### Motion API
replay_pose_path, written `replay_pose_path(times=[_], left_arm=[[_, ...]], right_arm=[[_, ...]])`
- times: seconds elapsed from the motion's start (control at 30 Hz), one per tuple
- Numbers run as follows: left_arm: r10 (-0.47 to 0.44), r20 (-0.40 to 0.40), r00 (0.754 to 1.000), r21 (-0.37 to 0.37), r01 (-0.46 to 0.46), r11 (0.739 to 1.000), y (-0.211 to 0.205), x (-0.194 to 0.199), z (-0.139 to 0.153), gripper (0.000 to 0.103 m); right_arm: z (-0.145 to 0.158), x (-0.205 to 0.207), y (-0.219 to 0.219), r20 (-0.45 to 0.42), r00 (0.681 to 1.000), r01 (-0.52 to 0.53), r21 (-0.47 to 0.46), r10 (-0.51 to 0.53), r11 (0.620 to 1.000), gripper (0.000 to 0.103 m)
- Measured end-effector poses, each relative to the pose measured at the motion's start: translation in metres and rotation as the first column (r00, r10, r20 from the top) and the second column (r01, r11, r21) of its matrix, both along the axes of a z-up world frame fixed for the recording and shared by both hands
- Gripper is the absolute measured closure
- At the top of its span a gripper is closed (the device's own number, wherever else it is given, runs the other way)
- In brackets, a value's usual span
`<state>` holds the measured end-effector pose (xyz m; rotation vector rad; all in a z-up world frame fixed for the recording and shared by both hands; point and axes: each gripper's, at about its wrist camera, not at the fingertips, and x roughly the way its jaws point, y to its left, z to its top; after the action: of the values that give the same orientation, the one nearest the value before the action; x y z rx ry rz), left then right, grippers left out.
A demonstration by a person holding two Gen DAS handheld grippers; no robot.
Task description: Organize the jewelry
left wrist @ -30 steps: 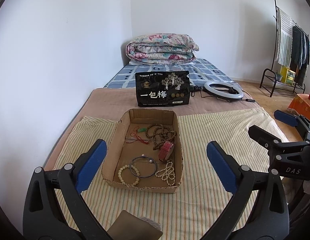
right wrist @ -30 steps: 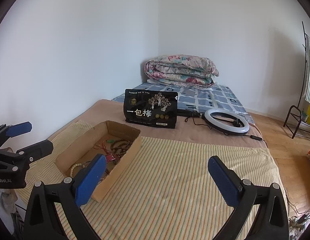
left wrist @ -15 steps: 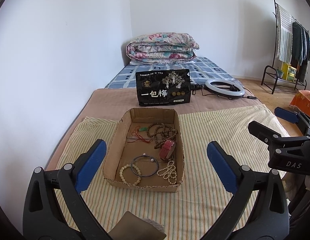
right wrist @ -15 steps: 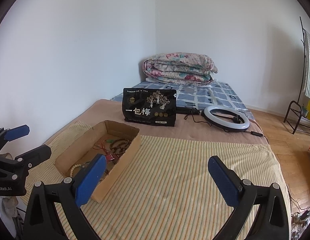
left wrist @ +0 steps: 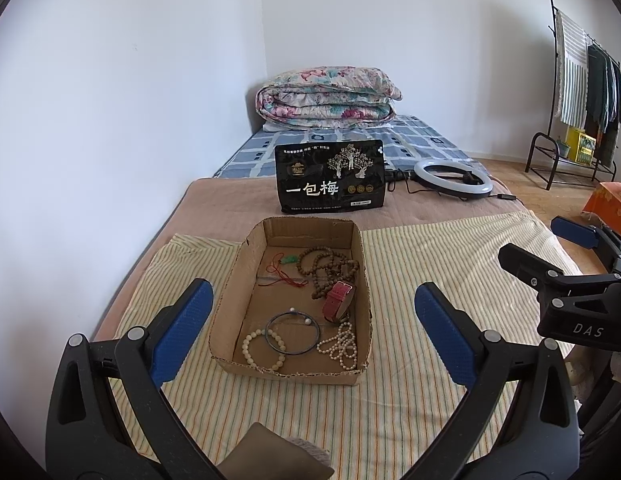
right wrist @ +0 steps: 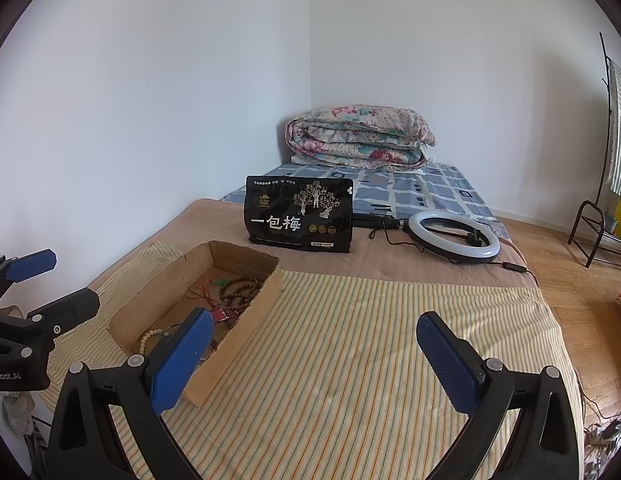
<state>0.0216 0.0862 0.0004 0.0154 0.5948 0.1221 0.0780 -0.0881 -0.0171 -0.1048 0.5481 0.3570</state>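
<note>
Reaching for jewelry in the cardboard box [left wrist: 360,264] on the striped bedspread [left wrist: 430,256].
Both left tongs [left wrist: 310,336] and right tongs [right wrist: 314,358] are held apart, empty; the red watch [left wrist: 339,301] should be lifted clear of the tangled wooden bead strand [left wrist: 326,266].

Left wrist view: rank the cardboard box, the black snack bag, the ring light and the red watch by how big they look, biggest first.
1. cardboard box, nearest the camera, so its lead is partly nearness
2. black snack bag
3. ring light, farther back, so this rank is unsure
4. red watch, clearly smallest
</note>
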Motion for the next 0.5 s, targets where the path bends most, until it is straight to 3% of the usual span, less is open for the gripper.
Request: replay_pose_path(times=[0.5], left_arm=[[0.001,0.004,1.000,0.002,-0.001,1.000,0.0013,0.0001,-0.0005,0.001]], right_arm=[[-0.0006,0.0006,0.0017,0.000,1.000,-0.003,-0.004,0.003,1.000,0.000]])
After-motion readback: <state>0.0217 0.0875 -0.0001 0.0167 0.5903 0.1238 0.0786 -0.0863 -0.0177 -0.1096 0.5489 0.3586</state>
